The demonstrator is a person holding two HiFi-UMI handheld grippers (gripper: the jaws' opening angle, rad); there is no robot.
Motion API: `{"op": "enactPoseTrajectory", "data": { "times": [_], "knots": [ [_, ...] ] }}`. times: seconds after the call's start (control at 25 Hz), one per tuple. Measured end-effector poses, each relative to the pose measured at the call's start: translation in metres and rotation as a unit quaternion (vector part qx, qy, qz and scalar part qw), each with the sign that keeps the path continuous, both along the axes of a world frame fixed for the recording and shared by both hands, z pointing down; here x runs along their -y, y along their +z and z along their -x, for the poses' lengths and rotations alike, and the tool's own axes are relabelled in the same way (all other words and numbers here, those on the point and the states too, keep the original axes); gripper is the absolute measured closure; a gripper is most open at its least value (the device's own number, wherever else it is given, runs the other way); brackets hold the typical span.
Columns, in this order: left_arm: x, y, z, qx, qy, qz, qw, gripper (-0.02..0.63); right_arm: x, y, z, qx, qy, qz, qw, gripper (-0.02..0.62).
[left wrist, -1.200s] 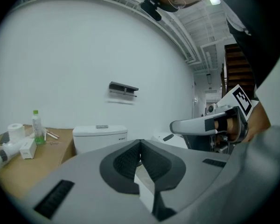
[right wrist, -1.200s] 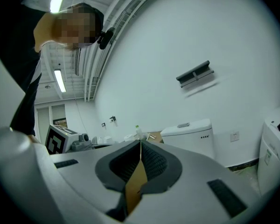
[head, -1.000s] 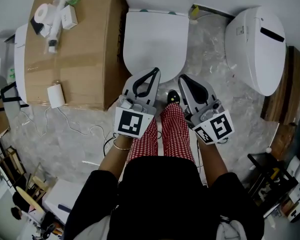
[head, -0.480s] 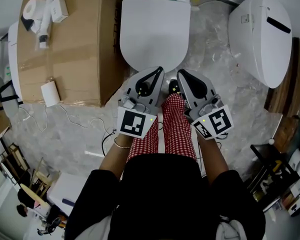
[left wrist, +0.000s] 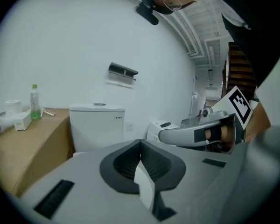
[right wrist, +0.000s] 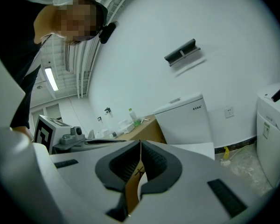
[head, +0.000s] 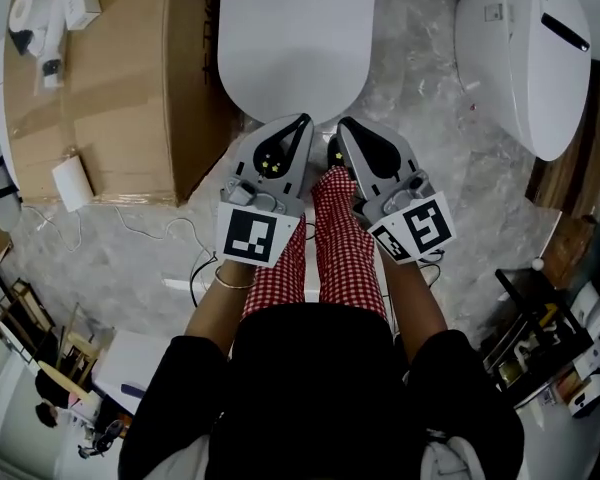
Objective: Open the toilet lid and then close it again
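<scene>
We hold the left gripper [head: 298, 123] and the right gripper [head: 344, 126] side by side, jaws pressed together on nothing, while the closed toilet lid [head: 292, 38] lies straight ahead, lengthwise away from us, with the left tip nearer its front edge.

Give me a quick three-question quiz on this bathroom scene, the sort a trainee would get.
1. True or false: the toilet lid in front of the person is raised.
2. Pick one. The jaws of the left gripper and the right gripper are: A) together on both, with nothing between them; B) wide apart on both; C) clamped on the lid.
3. Fill in: in the head view, the brown thing to the left of the toilet is a cardboard ____.

Key: 1 false, it lies down flat; 2 A; 3 box.
</scene>
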State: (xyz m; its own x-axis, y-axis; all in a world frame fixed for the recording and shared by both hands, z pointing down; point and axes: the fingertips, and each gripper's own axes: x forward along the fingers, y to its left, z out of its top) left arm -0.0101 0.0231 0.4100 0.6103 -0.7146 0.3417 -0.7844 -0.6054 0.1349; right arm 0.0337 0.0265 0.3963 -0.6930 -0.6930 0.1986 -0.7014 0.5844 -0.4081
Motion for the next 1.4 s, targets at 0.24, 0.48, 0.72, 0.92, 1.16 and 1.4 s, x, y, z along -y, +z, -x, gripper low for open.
{"op": "enactPoseTrajectory", "data": {
  "times": [0.24,0.48,0.72,0.92,1.16,1.4],
  "knots": [
    [-0.002,0.017,-0.004,0.004,0.01,0.001,0.9999,0.603,0.002,0.012,0.001,0.002,-0.002,0.003,1.0,0.575],
    [0.0,0.034,-0.009,0.019,0.023,0.0,0.9996,0.603,0.004,0.027,-0.001,0.003,-0.001,0.011,1.0,0.575],
    [0.004,0.044,-0.006,0.025,0.022,-0.002,0.9995,0.603,0.007,0.034,0.001,0.006,0.0,0.013,1.0,0.575],
    [0.008,0.054,0.0,0.022,0.014,0.001,0.9997,0.603,0.011,0.047,0.007,0.001,-0.004,0.015,1.0,0.575],
    [0.006,0.068,0.006,0.013,-0.001,0.017,0.9998,0.603,0.012,0.06,0.013,-0.005,-0.015,0.022,1.0,0.575],
    [-0.002,0.081,0.01,0.01,-0.018,0.02,0.9996,0.603,0.008,0.079,0.015,-0.015,-0.024,0.04,0.999,0.575]
  ]
}}
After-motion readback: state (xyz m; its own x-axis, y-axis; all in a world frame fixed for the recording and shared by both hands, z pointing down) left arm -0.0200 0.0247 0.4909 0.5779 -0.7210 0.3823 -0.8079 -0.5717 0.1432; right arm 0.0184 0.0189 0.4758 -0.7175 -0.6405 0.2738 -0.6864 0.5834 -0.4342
